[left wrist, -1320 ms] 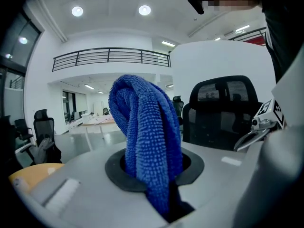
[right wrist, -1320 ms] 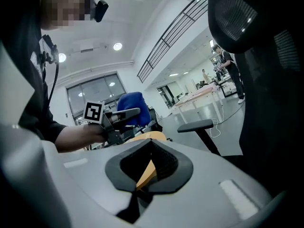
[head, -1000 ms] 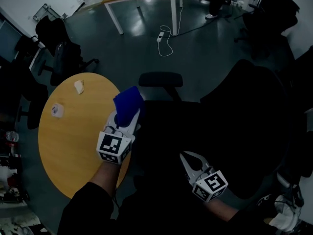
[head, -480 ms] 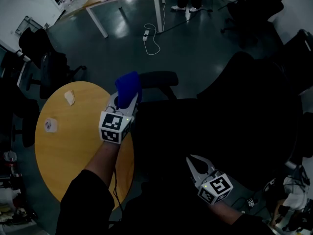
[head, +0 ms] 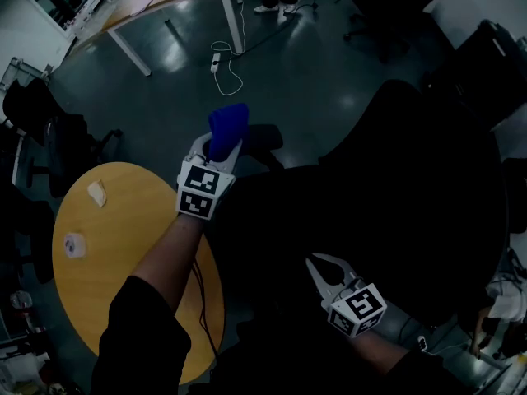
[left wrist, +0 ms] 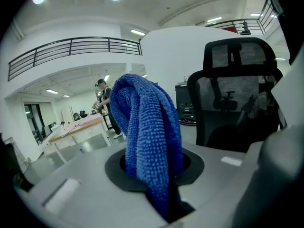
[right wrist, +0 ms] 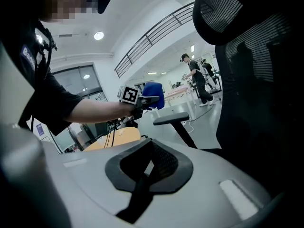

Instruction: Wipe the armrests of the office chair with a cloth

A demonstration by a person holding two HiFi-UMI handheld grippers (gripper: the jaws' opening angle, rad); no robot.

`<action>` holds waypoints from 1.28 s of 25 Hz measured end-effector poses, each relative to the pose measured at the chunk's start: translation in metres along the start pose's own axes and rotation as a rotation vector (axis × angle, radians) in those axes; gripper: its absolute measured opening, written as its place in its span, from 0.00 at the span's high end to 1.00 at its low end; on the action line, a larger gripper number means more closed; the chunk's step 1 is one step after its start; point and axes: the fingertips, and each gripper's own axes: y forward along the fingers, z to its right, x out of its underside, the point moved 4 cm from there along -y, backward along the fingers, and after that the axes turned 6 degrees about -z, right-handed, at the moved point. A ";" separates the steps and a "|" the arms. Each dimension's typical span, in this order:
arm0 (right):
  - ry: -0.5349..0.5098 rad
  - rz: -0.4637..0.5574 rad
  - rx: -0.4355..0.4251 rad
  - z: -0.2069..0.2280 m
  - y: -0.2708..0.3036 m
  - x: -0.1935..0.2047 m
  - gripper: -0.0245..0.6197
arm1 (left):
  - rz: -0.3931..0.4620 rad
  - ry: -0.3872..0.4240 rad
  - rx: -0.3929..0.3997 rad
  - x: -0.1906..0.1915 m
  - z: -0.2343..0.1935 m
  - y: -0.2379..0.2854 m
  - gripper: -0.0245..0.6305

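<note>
you are in the approach step: the cloth is in hand but the wiping has not begun. your left gripper [head: 212, 150] has its jaws clamped on the blue cloth [head: 228, 126], which rises out from between them in a folded bunch and hangs over their tips. the left gripper view shows the same thing, the cloth [left wrist: 147, 137] filling the gap between the jaws. the nearer armrest [head: 265, 138] of the office chair [head: 395, 188] lies just ahead of those jaws and a little below. from the right gripper view, the cloth [right wrist: 155, 95] sits above the near end of the armrest [right wrist: 172, 118] with air between them, so it is not touching yet.

your right gripper [head: 321, 267] hangs low over the dark seat, jaws together with nothing between them.

the next move, as i judge it, calls for lowering the left jaws until the bunched cloth presses on the pad. then draw it along the pad's length, keeping the metal tips off the surface.

against a second ago, your left gripper has left the edge of the round table [head: 99, 286] and reached forward, bringing the cloth from well short of the armrest to right over it. your right gripper has barely shifted.
</note>
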 end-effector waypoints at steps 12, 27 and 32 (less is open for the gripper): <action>0.034 -0.039 0.042 0.017 0.024 0.016 0.95 | -0.056 0.157 0.092 -0.015 -0.001 0.101 0.80; 0.166 0.059 0.306 0.119 -0.016 -0.010 0.95 | -0.241 0.477 0.212 0.018 0.034 0.183 0.80; 0.208 0.075 0.370 0.146 -0.026 -0.009 0.95 | -0.230 0.457 0.242 0.030 0.029 0.184 0.81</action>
